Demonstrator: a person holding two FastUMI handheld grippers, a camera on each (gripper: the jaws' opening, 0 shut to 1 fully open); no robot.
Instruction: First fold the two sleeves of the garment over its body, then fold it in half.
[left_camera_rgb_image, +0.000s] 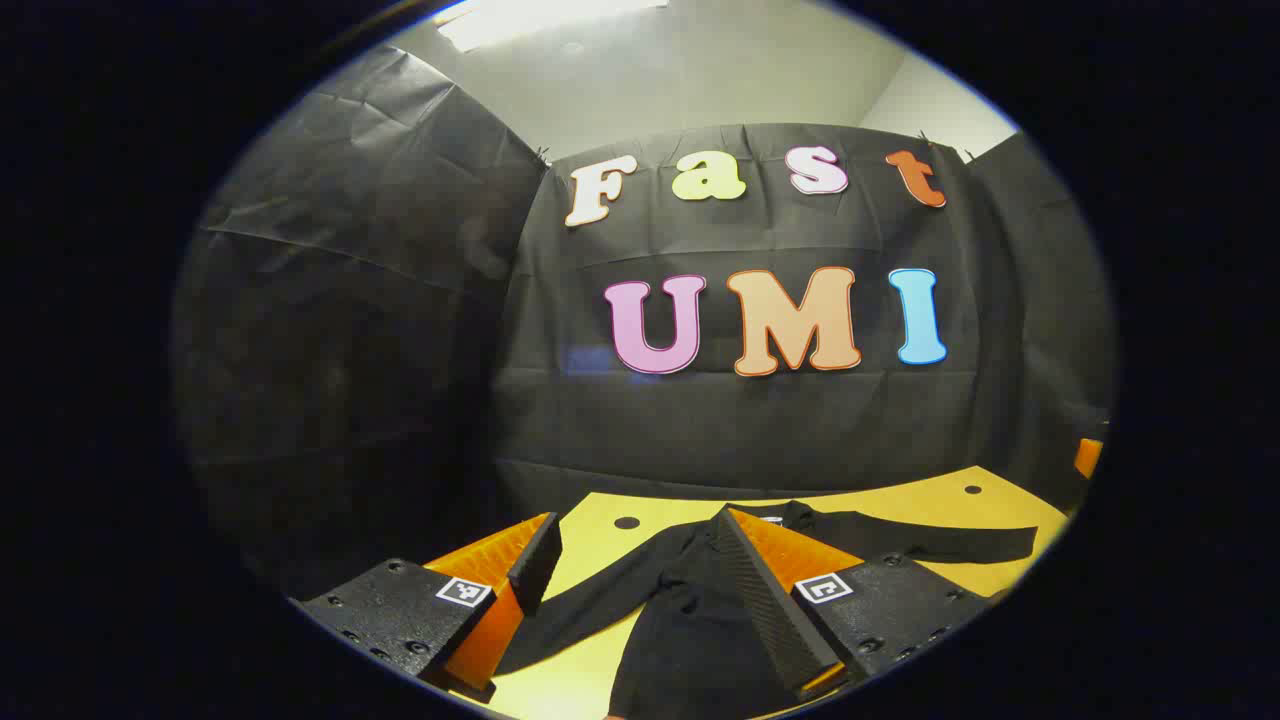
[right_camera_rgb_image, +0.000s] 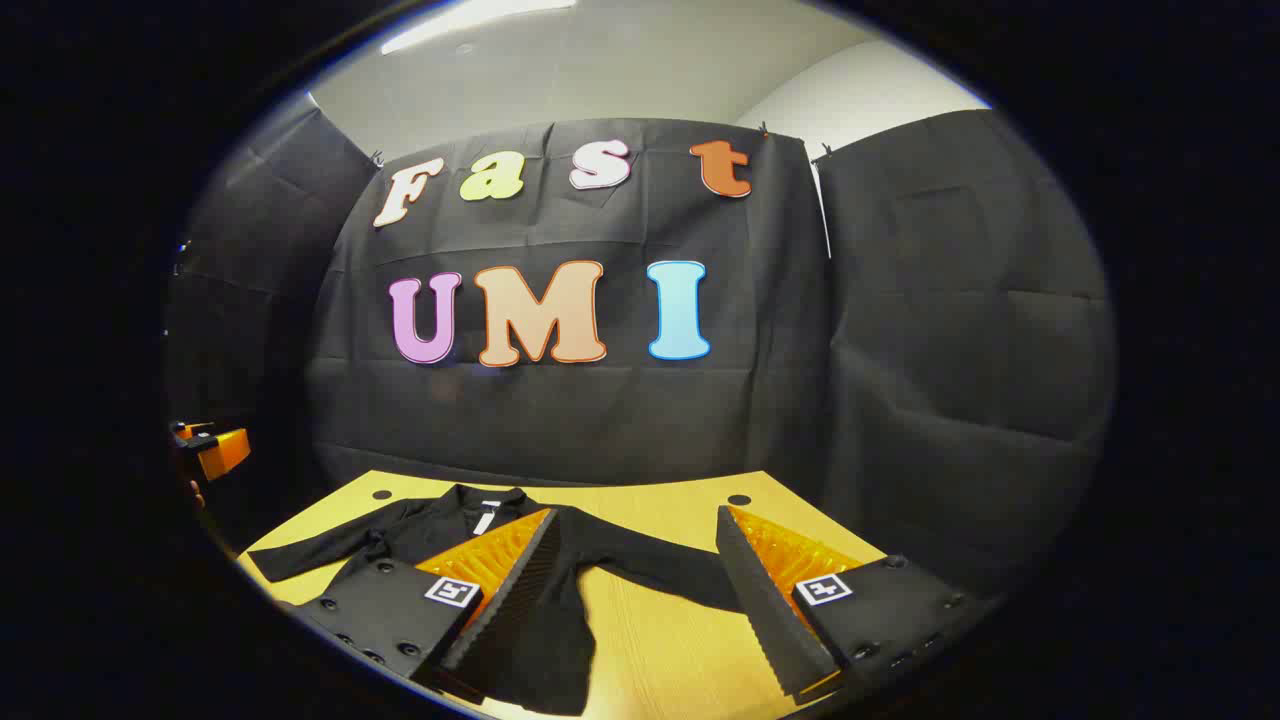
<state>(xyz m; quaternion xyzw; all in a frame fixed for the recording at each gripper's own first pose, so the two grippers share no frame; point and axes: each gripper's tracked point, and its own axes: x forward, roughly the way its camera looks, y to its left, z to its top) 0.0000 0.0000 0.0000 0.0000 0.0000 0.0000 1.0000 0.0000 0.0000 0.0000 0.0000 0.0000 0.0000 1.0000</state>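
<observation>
My left gripper (left_camera_rgb_image: 635, 565) is nearest, its jaws wide apart and holding nothing, raised above the garment (left_camera_rgb_image: 700, 600). The garment lies flat on the yellow bench (left_camera_rgb_image: 950, 505), one sleeve stretched out to each side of my fingers. My right gripper (right_camera_rgb_image: 635, 560) is also wide and empty; the garment's body is under its left finger, one sleeve between the fingers.

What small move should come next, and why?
Probably lower the left hand-held gripper onto the left sleeve lying between its open fingers: the garment lies flat on the table, both sleeves spread out, nothing gripped.
</observation>
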